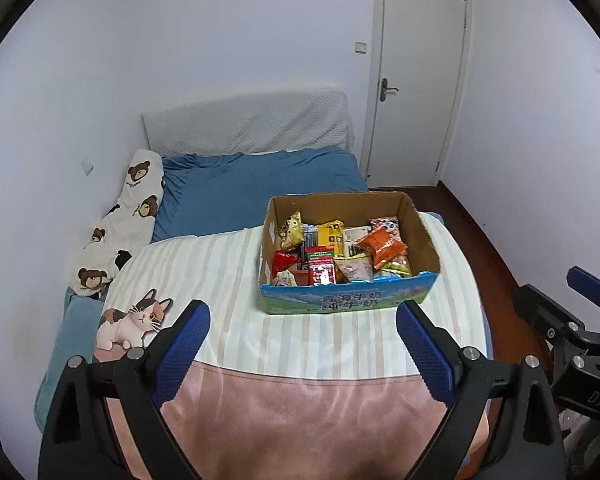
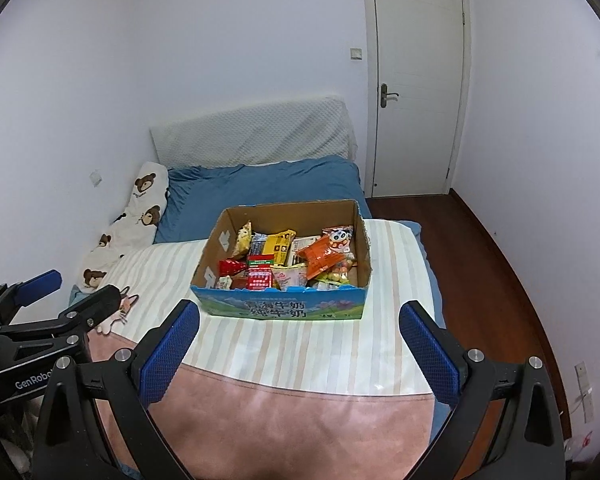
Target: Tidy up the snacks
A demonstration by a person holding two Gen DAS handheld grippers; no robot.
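Observation:
A cardboard box [image 1: 422, 236] [image 2: 212, 252] with a blue printed front stands on the striped blanket on the bed. It is filled with several snack packets: an orange packet [image 1: 382, 249] [image 2: 320, 258], a yellow packet [image 1: 329, 235] [image 2: 278, 245], a red packet [image 1: 322, 272] [image 2: 259, 279]. My left gripper [image 1: 303, 320] is open with nothing between its blue pads, and sits nearer than the box. My right gripper [image 2: 300, 322] is also open and holds nothing, just short of the box's front. The right gripper [image 1: 580, 312] shows at the right edge of the left wrist view.
The blanket [image 1: 228, 280] [image 2: 320, 352] has a cat print [image 1: 134, 318] at its left. A bear-print pillow [image 1: 120, 224] [image 2: 140, 212] lies against the left wall. A blue sheet [image 1: 260, 184] and padded headboard [image 1: 248, 120] are behind. A shut white door [image 1: 416, 80] [image 2: 416, 84] and wooden floor [image 2: 480, 264] lie right.

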